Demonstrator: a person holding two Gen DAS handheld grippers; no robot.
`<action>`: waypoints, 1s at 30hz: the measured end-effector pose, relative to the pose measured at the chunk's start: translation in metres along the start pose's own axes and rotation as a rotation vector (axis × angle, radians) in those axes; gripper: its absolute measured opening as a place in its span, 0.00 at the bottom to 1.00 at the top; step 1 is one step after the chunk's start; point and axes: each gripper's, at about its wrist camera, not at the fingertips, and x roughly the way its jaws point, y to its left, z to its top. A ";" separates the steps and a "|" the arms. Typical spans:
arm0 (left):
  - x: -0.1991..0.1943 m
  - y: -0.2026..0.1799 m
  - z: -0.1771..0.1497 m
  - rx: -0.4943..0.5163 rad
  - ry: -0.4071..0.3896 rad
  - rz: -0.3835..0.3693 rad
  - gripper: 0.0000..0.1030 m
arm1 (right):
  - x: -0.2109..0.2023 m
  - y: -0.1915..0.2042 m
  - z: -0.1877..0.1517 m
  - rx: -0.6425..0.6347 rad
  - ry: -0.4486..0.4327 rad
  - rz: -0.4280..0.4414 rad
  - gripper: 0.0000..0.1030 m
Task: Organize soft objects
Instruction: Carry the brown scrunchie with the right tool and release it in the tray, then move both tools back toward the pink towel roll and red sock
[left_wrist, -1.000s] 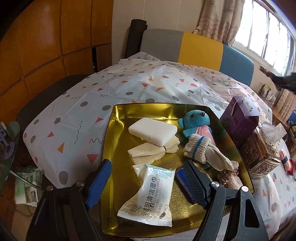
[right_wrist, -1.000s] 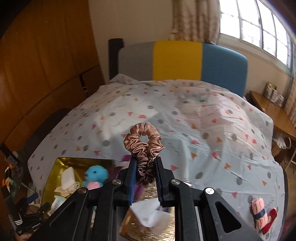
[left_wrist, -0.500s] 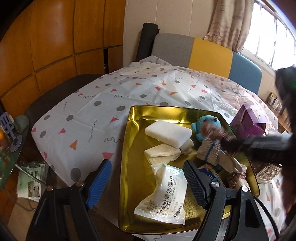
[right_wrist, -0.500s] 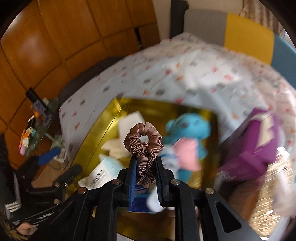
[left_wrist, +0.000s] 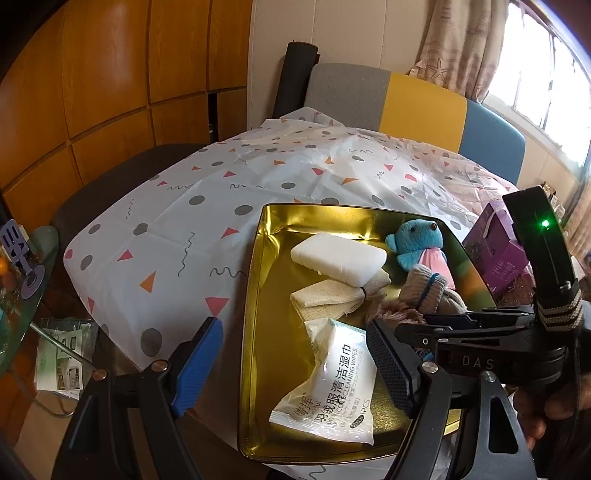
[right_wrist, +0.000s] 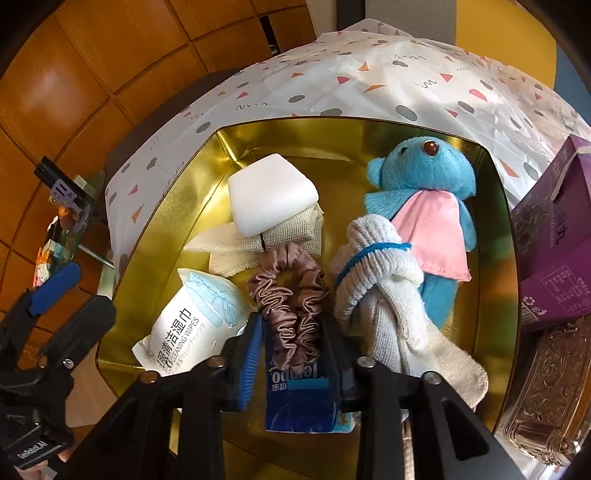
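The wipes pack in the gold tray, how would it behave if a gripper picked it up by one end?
The wipes pack looks like a soft film pouch with a crimped end, so it would probably sag rather than stay flat. Its glossy wrapper may be slippery between pads. It lies flat on the tray, so it seems unlikely to roll.

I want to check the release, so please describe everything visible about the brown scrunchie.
The brown scrunchie is a ring of shiny, satin-like fabric, gathered into many ruffles, dusty pink-brown. It lies inside the gold tray, its near part between the fingers of the right tongs, whose jaws are opening. Its far edge meets the cream gauze cloth; the wipes pack lies on its left and the rolled white sock on its right. Its near end lies over a blue packet.
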 end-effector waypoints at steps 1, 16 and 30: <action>0.000 -0.001 0.000 0.002 0.000 0.001 0.78 | -0.002 -0.001 0.000 0.004 -0.001 0.001 0.35; 0.001 -0.010 -0.002 0.012 0.015 -0.016 0.78 | -0.075 -0.017 -0.021 0.002 -0.212 -0.117 0.37; 0.010 -0.029 -0.008 0.041 0.053 -0.032 0.78 | -0.176 -0.140 -0.095 0.220 -0.371 -0.261 0.37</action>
